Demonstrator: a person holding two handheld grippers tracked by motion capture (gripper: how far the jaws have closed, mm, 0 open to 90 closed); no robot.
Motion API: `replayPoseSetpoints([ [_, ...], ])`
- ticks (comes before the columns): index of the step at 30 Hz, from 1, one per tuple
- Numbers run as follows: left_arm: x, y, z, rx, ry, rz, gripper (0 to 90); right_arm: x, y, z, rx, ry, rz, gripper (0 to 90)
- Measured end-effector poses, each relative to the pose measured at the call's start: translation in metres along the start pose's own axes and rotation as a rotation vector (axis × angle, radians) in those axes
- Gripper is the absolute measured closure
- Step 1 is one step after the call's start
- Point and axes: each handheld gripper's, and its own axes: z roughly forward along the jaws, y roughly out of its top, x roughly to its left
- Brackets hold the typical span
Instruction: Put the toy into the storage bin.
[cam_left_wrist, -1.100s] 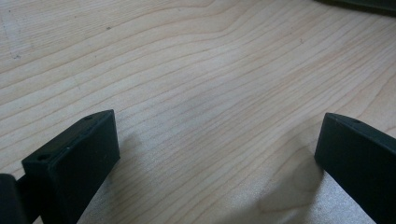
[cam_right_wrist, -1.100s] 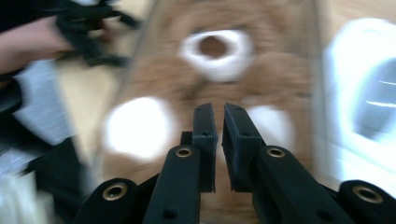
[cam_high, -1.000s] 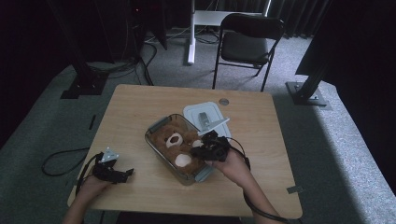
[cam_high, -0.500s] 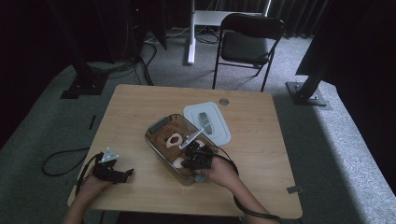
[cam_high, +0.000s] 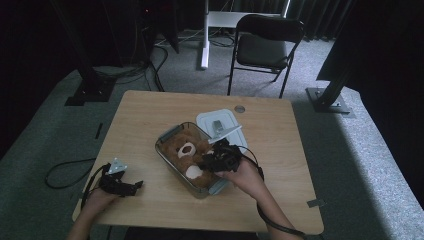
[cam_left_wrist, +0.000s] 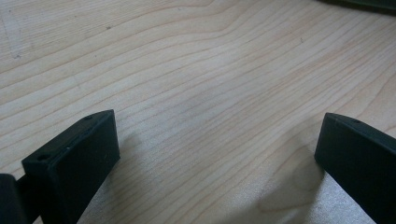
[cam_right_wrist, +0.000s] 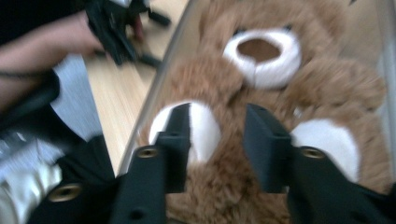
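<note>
Two grippers work at a wooden table (cam_high: 150, 115). Our right gripper (cam_right_wrist: 217, 126) hangs over a brown teddy bear (cam_right_wrist: 261, 60) lying in a clear box (cam_high: 167, 135) at mid-table; its jaws have just been opening and stand partly apart above a white paw (cam_right_wrist: 203, 128), pinching nothing that we can see. Our left gripper (cam_left_wrist: 217, 154) rests near the table's left front edge, well apart from the box, jaws spread wide over bare wood. A white lid (cam_high: 220, 122) lies just behind the box. We can read no writing or brand anywhere.
</note>
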Motion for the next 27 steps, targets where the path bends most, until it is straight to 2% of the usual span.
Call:
replayPoseSetpoints([
  [1, 0.000, 0.000, 0.000, 0.000, 0.000, 0.000, 0.3, -0.001, 0.000, -0.003, -0.022, 0.000, 0.004, 49.2],
  [3, 0.000, 0.000, 0.000, 0.000, 0.000, 0.000, 0.3, -0.002, 0.001, -0.008, -0.043, -0.037, 0.004, 46.3],
  [7, 0.000, 0.000, 0.000, 0.000, 0.000, 0.000, 0.3, -0.009, 0.003, -0.016, -0.075, -0.050, 0.047, 37.2],
  [10, 0.000, 0.000, 0.000, 0.000, -0.001, -0.001, 0.3, -0.016, 0.003, -0.022, -0.107, -0.066, 0.074, 34.6],
  [11, 0.000, 0.000, 0.000, 0.000, -0.001, -0.001, 0.3, -0.017, 0.002, -0.023, -0.117, -0.088, 0.081, 32.1],
  [14, 0.000, 0.000, 0.000, 0.000, -0.001, -0.001, 0.3, -0.024, 0.001, -0.025, -0.114, -0.114, 0.098, 27.5],
  [15, 0.000, 0.000, 0.000, 0.000, 0.000, 0.000, 0.3, -0.027, 0.001, -0.025, -0.125, -0.131, 0.110, 27.5],
  [17, 0.000, 0.000, 0.000, 0.000, -0.001, 0.000, 0.3, -0.033, -0.001, -0.026, -0.145, -0.128, 0.130, 27.1],
  [19, 0.000, 0.000, 0.000, 0.000, 0.000, 0.000, 0.3, -0.039, -0.003, -0.027, -0.164, -0.154, 0.150, 22.6],
  [23, 0.000, 0.000, 0.000, -0.001, 0.000, -0.001, 0.3, -0.055, -0.007, -0.026, -0.154, -0.182, 0.188, 14.7],
  [27, 0.000, 0.000, 0.000, 0.000, -0.001, -0.001, 0.3, -0.071, -0.013, -0.023, -0.137, -0.221, 0.230, 11.9],
])
